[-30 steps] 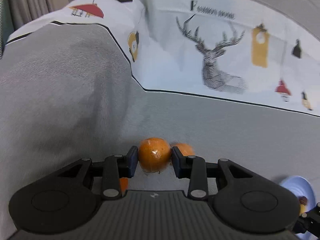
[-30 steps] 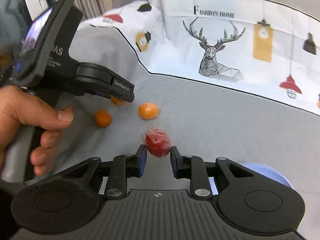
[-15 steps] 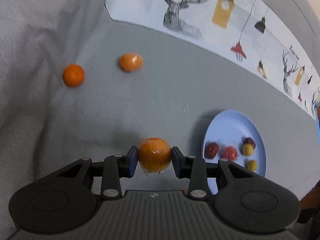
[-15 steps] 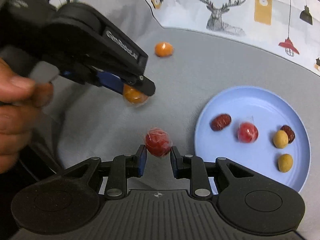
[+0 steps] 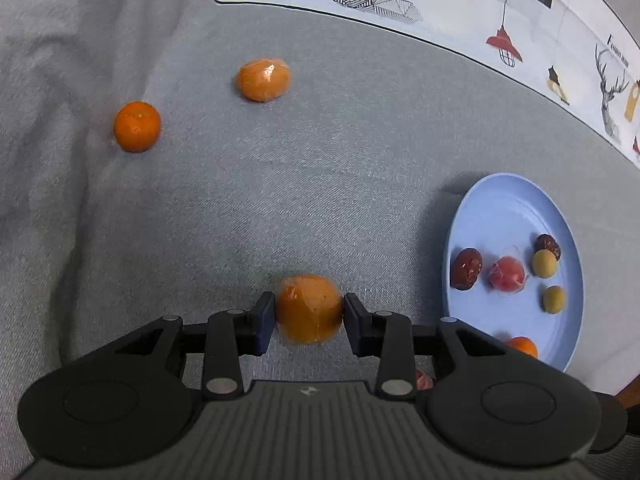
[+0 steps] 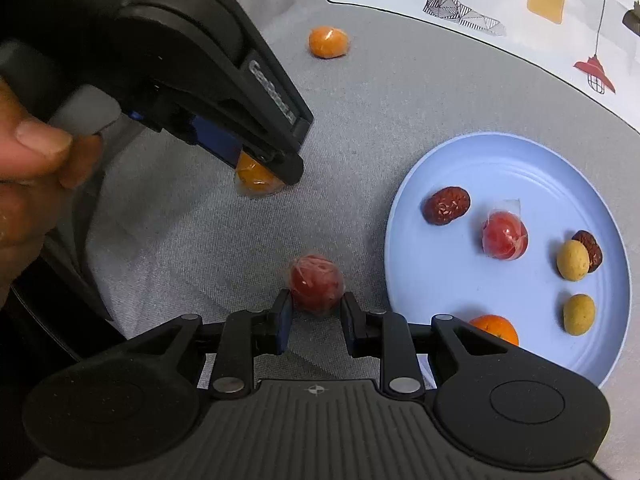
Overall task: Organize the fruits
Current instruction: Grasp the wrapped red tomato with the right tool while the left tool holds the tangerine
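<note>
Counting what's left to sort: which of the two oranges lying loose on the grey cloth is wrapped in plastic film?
The farther orange, nearer the printed deer border, has glossy film. The bare orange to its left shows plain dimpled peel.

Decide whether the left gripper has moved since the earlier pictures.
Yes. The left gripper, shut on a wrapped orange, has come toward the blue plate.

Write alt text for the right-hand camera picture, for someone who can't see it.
A handheld gripper at the bottom pinches a small red wrapped fruit above a grey cloth. To the right, a pale blue plate holds seven small fruits, red, brown, yellow and orange. At upper left, a hand holds a second gripper clamping an orange fruit; another orange one lies beyond.
</note>
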`<act>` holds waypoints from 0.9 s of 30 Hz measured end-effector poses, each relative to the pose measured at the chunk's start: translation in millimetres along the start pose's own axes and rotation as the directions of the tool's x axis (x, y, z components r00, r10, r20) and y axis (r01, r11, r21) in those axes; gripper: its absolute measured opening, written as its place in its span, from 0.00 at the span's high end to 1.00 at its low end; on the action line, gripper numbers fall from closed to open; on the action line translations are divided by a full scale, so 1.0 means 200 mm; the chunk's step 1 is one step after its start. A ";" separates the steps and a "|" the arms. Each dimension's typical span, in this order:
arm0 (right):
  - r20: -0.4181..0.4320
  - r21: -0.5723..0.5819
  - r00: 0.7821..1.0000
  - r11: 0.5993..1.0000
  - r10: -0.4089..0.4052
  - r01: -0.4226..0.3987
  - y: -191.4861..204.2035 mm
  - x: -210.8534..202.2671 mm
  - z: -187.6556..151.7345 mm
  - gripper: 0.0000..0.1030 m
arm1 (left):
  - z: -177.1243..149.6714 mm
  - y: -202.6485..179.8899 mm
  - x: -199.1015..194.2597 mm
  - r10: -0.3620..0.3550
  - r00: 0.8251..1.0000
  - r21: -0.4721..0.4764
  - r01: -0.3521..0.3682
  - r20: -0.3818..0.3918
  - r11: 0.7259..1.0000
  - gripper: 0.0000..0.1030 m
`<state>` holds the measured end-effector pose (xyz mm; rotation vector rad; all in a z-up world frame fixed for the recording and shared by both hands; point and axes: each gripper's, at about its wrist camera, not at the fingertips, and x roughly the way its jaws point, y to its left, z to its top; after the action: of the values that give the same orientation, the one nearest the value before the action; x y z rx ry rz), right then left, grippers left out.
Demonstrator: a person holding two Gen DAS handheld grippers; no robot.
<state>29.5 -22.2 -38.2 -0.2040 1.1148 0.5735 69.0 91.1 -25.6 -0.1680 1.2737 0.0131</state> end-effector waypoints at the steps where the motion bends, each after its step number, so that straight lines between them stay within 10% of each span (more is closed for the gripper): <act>1: 0.001 0.003 1.000 1.000 0.000 -0.001 0.00 0.00 0.00 0.73 | 0.00 0.00 0.00 0.008 1.000 0.005 -0.008 -0.001 1.000 0.61; 27: 0.125 0.018 0.992 1.000 0.017 -0.020 -0.02 -0.12 0.01 0.75 | 0.00 -0.04 0.02 0.023 1.000 0.026 -0.023 0.016 0.999 0.61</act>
<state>25.8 -32.5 -17.0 -0.1392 1.0016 0.5837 71.4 83.3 -27.7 -0.1305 1.2600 0.0175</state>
